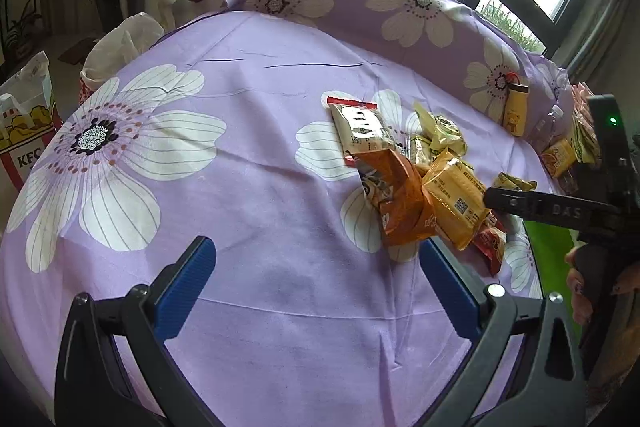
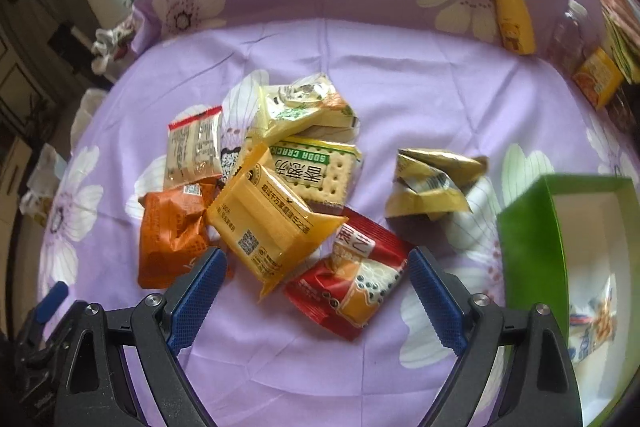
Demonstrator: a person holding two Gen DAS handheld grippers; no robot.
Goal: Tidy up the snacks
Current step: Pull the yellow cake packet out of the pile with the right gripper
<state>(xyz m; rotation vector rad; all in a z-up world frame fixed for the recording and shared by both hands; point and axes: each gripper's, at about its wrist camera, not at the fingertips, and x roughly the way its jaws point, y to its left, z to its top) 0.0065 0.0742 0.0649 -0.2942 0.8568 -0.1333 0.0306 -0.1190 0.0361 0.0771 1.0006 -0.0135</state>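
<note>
A pile of snack packets lies on a purple flowered cloth over the tabletop. The right gripper hovers over the pile's near edge, fingers apart and empty – a red packet lies between them. A green box stands just right. The left gripper is spread wide over bare cloth.

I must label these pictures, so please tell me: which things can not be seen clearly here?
- Green cardboard box, right wrist view: cut by the frame edge; the packet inside it is blurred.
- Red snack packet, left wrist view: mostly hidden under the yellow snack packet.
- Clear plastic bottle, left wrist view: too small, label unreadable.
</note>
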